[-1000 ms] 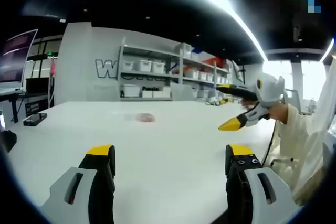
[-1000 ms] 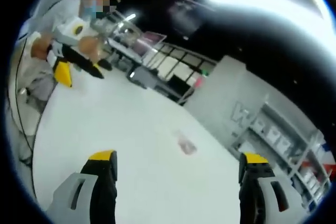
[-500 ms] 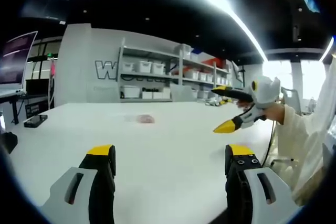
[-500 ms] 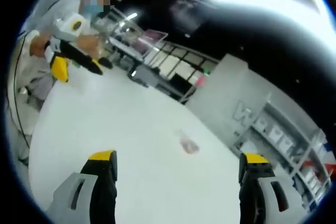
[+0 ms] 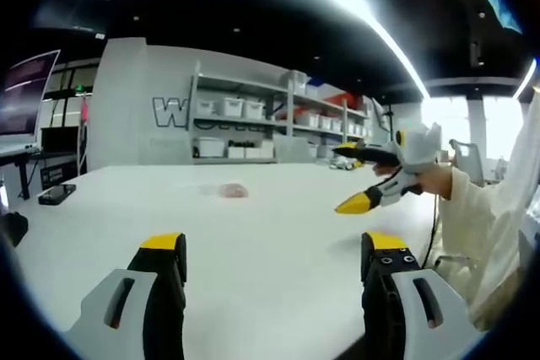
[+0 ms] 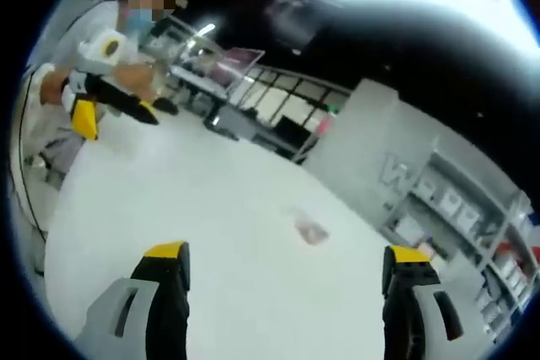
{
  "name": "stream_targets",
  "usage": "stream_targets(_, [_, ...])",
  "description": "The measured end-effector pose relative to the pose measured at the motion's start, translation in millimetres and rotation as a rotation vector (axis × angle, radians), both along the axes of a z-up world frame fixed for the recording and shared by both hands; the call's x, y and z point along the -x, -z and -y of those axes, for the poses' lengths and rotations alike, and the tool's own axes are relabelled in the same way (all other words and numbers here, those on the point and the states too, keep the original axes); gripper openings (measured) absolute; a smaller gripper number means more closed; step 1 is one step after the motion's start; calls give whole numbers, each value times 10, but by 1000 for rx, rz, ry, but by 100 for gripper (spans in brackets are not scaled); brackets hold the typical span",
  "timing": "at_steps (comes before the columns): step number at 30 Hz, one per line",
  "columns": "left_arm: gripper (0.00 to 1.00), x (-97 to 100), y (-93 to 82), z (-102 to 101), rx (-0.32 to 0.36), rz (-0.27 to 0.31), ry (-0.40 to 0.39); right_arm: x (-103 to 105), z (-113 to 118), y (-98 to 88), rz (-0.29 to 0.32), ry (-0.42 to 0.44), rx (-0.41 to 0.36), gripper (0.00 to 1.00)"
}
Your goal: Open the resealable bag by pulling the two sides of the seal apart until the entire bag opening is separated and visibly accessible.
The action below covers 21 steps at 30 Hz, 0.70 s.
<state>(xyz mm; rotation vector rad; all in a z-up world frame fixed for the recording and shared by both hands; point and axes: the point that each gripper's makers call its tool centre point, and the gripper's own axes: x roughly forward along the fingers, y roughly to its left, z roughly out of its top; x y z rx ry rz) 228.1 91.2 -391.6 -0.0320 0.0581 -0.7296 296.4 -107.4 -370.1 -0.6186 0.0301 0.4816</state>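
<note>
Both grippers hang unclenched above the worktop [image 5: 278, 250], grasping nothing: the left gripper [image 5: 268, 255] and the right gripper [image 6: 283, 263] each show two yellow-tipped jaws set wide apart. One resealable bag [image 5: 233, 190], small and pinkish, lies flat on the white worktop, well ahead of both and touched by neither. In the left gripper view the right gripper hovers at the right, held in a person's hand [image 5: 434, 179]. One dark phone-like object [image 5: 56, 193] lies near the worktop's left edge; shelves [image 5: 270, 124] with white bins stand behind.

The table [image 5: 278, 233] is plain white. The resealable bag [image 5: 232, 190] shows pinkish contents. The left gripper [image 5: 266, 267] and right gripper [image 6: 283, 280] have grey bodies, black jaws, yellow tips.
</note>
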Motion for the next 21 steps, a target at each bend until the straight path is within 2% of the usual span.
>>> stream_targets(6, [83,7,27,-9,-5,-6,-2,-42,24,-6,-29,18,-96,95])
stream_targets(17, [83,22,43,1,-10,-11,0,-134,-70,-85,-37,13,-192,92])
stream_targets(21, [83,21,26,-17,-5,-7,-3,-162,-101,-79,-48,8,-177,92])
